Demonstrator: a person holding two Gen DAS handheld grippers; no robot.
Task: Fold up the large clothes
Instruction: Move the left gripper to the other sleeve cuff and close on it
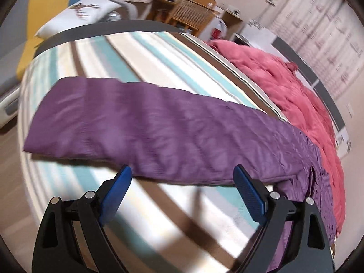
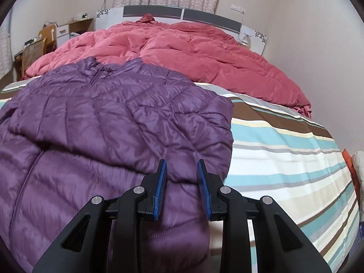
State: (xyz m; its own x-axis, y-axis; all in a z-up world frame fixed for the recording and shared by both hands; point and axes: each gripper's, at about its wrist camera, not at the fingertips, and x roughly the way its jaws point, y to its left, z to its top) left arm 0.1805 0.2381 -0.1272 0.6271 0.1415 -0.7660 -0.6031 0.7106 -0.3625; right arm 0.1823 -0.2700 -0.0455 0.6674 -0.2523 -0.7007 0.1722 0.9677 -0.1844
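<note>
Nearest in the right wrist view: right gripper (image 2: 182, 183), jaws partly apart, a bunched fold of the purple puffer jacket (image 2: 109, 118) between the blue pads. Whether the pads actually press the fabric cannot be told; the cloth fills the gap but shows no clear pinch.

Left gripper (image 1: 183, 179), jaws wide apart and empty. It hangs over the striped bedsheet (image 1: 159, 204), just short of the jacket's near edge. The view is smeared.

Jacket lies across the foot half of the bed, on the sheet. From the left wrist view it reads as a long band, likely a sleeve (image 1: 136, 122) stretched out flat toward the bed's edge. From the right, the zip (image 2: 96, 77) and collar face away, the body quilted and puffy, one side already doubled over.

Beyond: red quilt (image 2: 182, 52) heaped toward the headboard (image 2: 182, 14), touching the jacket's far edge. Wooden chair (image 1: 188, 11) and desk well apart.

Risks, as judged:
- Slick shell, springy fill: a shallow bite on the right may slip and the fold may spring open.
- Left jaws closing low could catch the sheet along with the sleeve.
- Dragging the jacket may snag the quilt.
</note>
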